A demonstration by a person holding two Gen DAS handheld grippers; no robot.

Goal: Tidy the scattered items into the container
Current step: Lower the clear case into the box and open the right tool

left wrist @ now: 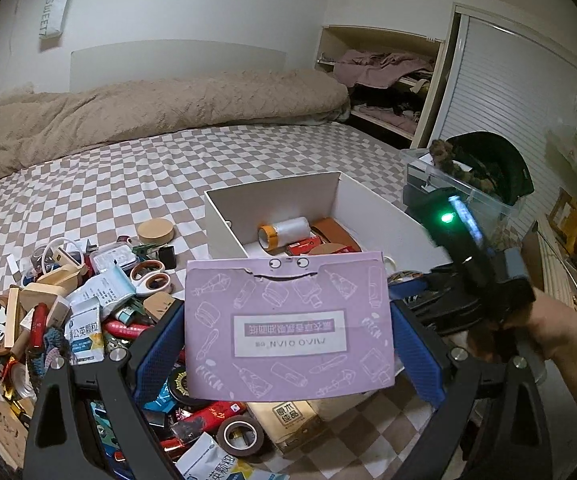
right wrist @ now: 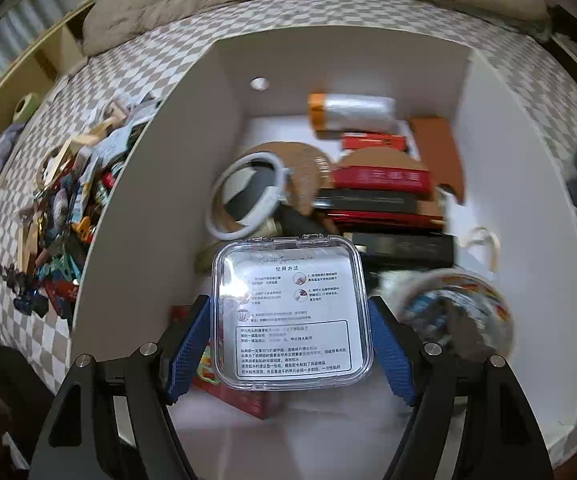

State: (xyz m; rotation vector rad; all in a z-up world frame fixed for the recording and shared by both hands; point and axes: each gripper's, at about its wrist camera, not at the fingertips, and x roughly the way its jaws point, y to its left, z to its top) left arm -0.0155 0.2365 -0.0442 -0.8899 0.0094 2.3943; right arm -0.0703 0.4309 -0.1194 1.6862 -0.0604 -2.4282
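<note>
Two grippers each hold one thing. The left gripper [left wrist: 288, 338] has its blue bumpy pads [left wrist: 159, 354] pressed on both sides of a flat purple paper packet [left wrist: 288, 320]. The packet has little white drawings of bottles and tubes, and a white label with upside-down letters too hard to read. It hangs above a messy pile [left wrist: 88, 312] on the bed. In the pile lie a brown tape roll [left wrist: 241, 436], white scissors [left wrist: 150, 278], a round wooden lid [left wrist: 155, 231] and a white and blue bag with Chinese writing.

The right gripper [right wrist: 291, 354] is clamped on a clear square plastic case [right wrist: 290, 314] with round corners. A white sheet inside has Chinese writing and small pictures. The case hangs over the open white box [right wrist: 144, 184], low inside it. The box stands on the checkered sheet [left wrist: 128, 168], just behind the pile. Inside lie red and black flat boxes, a white ring [right wrist: 248, 196], a shiny roll with an orange end [right wrist: 352, 114] and brown card pieces.

Far back are a puffy tan blanket [left wrist: 148, 112] and a white wall bag that says SWEET [left wrist: 54, 10].
</note>
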